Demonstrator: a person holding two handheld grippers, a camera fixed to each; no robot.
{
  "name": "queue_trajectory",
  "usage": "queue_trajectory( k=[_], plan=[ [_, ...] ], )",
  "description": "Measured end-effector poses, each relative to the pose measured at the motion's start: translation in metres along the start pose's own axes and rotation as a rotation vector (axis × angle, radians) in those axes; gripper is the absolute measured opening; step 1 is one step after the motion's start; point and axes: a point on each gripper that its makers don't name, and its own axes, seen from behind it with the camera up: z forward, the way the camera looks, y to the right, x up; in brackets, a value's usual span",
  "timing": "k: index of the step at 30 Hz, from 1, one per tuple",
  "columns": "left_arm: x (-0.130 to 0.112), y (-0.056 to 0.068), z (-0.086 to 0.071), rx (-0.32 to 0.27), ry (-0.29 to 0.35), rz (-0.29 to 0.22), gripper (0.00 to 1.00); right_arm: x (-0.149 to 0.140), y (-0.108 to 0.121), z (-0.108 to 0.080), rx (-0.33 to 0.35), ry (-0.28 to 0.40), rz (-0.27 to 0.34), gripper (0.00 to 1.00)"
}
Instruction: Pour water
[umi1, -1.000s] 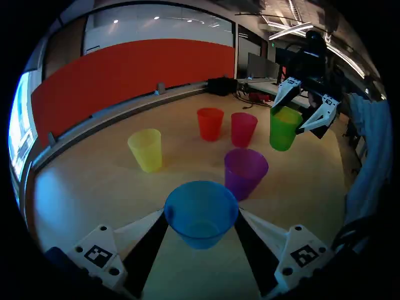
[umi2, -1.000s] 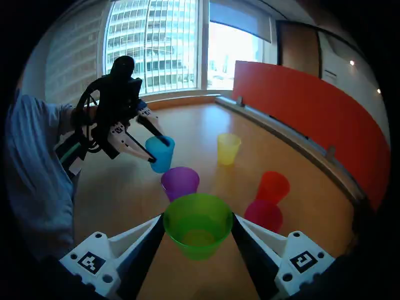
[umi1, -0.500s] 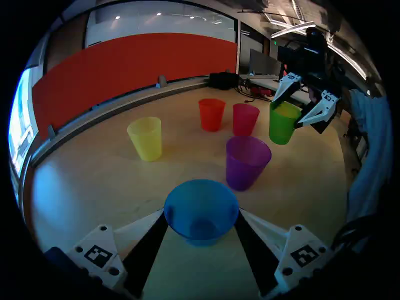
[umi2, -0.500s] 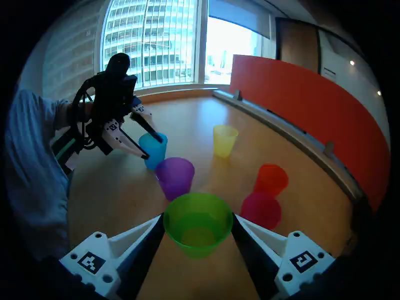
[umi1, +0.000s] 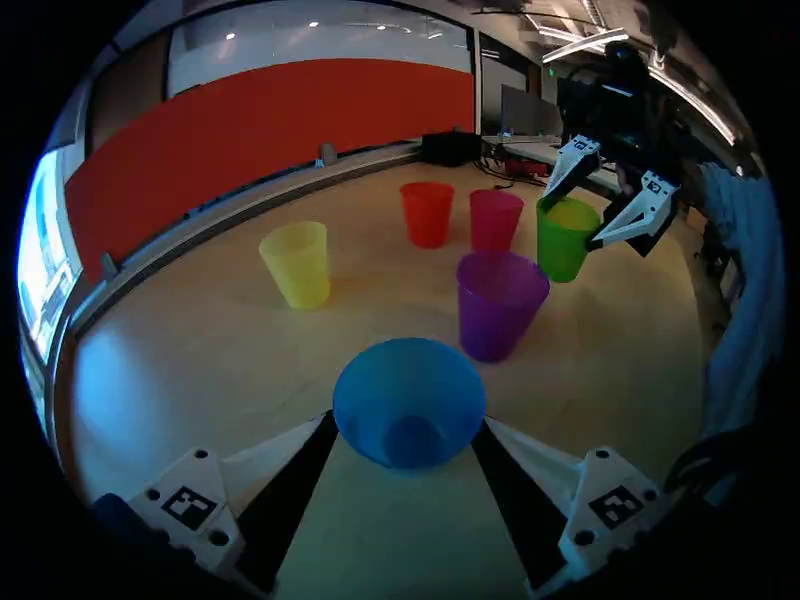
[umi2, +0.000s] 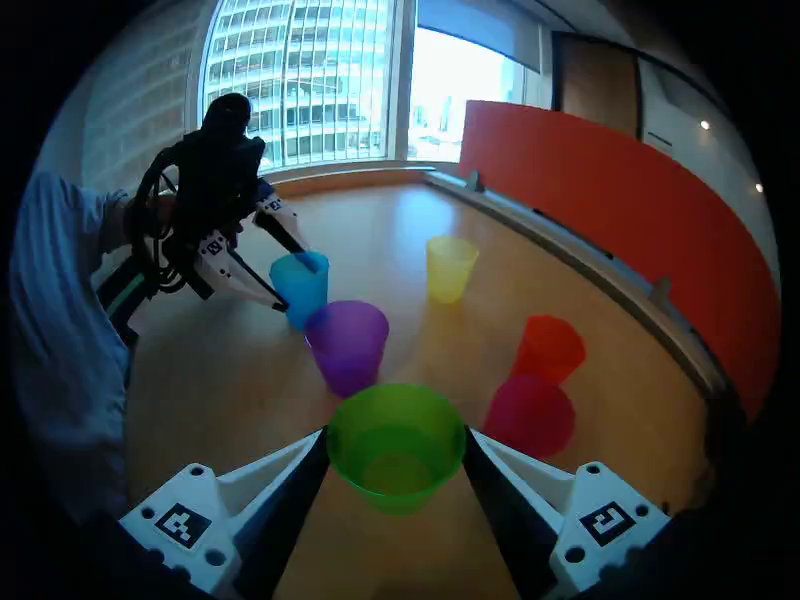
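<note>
My left gripper (umi1: 408, 432) is shut on a blue cup (umi1: 409, 402), held low over the wooden table (umi1: 200, 340). In the right gripper view that same blue cup (umi2: 299, 287) and the left gripper (umi2: 282, 271) sit at the left, close behind a purple cup (umi2: 347, 345). My right gripper (umi2: 397, 455) is shut on a green cup (umi2: 396, 446) holding a little water. In the left gripper view the green cup (umi1: 565, 237) sits at the far right between the right gripper's (umi1: 580, 215) white fingers. The purple cup (umi1: 499, 303) stands between the two held cups.
A yellow cup (umi1: 296, 263), an orange-red cup (umi1: 427, 213) and a pink cup (umi1: 495, 219) stand on the table beyond the purple one. A red partition (umi1: 250, 125) runs along the table's far edge. A person's blue sleeve (umi2: 60, 340) is at the left.
Both held cups have come down toward the table and a little closer to the purple cup. Both grippers stay shut on their cups.
</note>
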Motion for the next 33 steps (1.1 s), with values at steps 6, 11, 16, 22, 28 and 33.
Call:
queue_trajectory(
  k=[6,11,16,22,28,33],
  plan=[
    [-0.003,0.003,-0.005,-0.009,0.000,-0.017,0.96,-0.008,-0.004,0.009,0.006,-0.008,0.010,0.93],
    [-0.007,0.000,-0.009,0.003,0.002,-0.030,0.96,-0.011,-0.006,0.015,0.010,-0.008,0.022,0.93],
    [-0.010,0.000,-0.013,0.009,0.007,-0.044,0.96,-0.016,-0.006,0.017,0.011,-0.011,0.029,0.93],
    [-0.011,0.000,-0.019,0.017,0.018,-0.055,0.96,-0.019,-0.008,0.018,0.009,-0.013,0.033,0.94],
    [-0.013,0.001,-0.023,0.020,0.022,-0.060,0.96,-0.024,-0.007,0.015,0.000,-0.018,0.043,0.95],
    [-0.013,0.002,-0.025,0.024,0.025,-0.058,0.96,-0.029,-0.005,0.011,-0.020,-0.016,0.052,0.99]
  ],
)
